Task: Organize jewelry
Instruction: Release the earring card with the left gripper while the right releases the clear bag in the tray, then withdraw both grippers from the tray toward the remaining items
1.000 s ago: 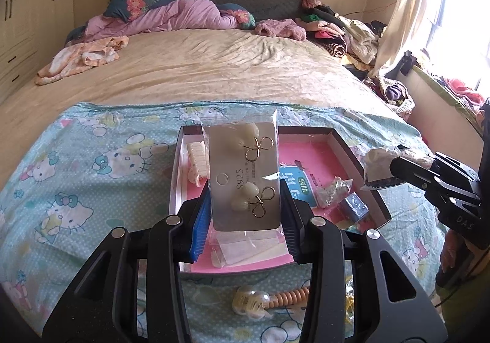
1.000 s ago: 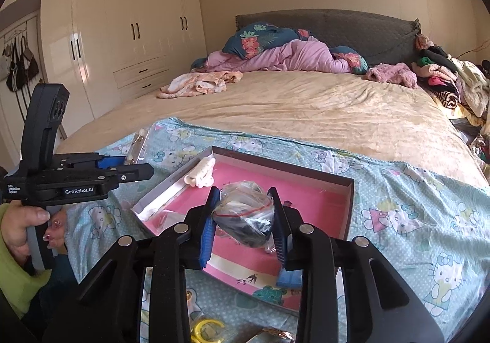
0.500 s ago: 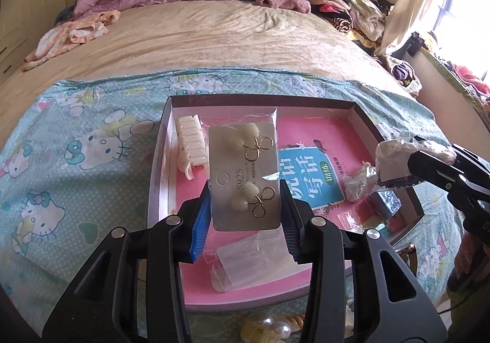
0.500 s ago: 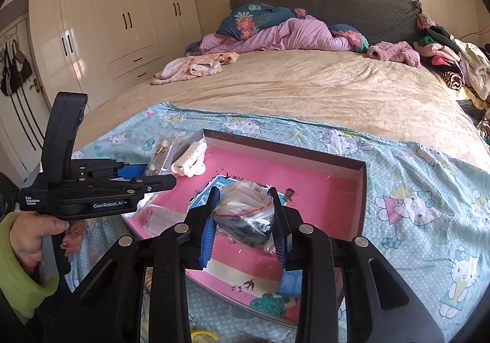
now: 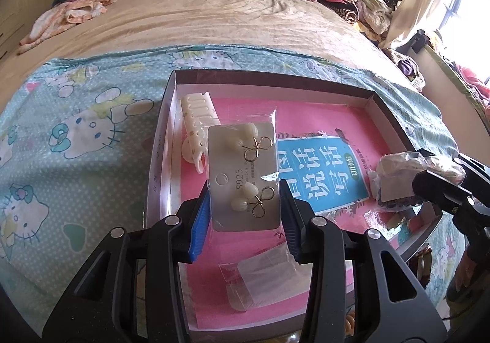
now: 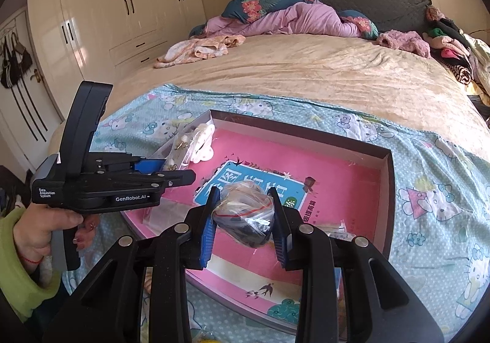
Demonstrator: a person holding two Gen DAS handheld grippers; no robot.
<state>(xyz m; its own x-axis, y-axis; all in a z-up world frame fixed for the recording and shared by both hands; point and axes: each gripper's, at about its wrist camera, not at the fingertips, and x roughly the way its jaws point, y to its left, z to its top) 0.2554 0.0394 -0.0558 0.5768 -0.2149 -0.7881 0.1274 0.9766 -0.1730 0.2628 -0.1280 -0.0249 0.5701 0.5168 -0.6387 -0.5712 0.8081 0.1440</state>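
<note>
My left gripper [image 5: 245, 205] is shut on a grey earring card [image 5: 242, 171] in a clear sleeve, with two gold-looped earrings on it. It hangs over the left part of a shallow pink-bottomed box [image 5: 324, 116]. In the right wrist view my right gripper [image 6: 243, 220] is shut on a small clear bag [image 6: 245, 214] stuffed with dark and pale items, held over the same box [image 6: 346, 177]. The left gripper [image 6: 174, 174] shows there from the side with the card. The right gripper [image 5: 428, 183] and its bag [image 5: 401, 168] appear at the box's right edge in the left wrist view.
Inside the box lie a white hair claw [image 5: 199, 122], a clear packet [image 5: 260, 278] and a blue printed label [image 5: 321, 168]. The box sits on a Hello Kitty cloth [image 5: 76, 134] spread on a bed [image 6: 306, 73]. Wardrobes [image 6: 107, 12] stand to the left, clothes piled at the far right.
Both grippers have come down and forward over the box, each keeping its hold. The box now looks bigger and closer in both views.
</note>
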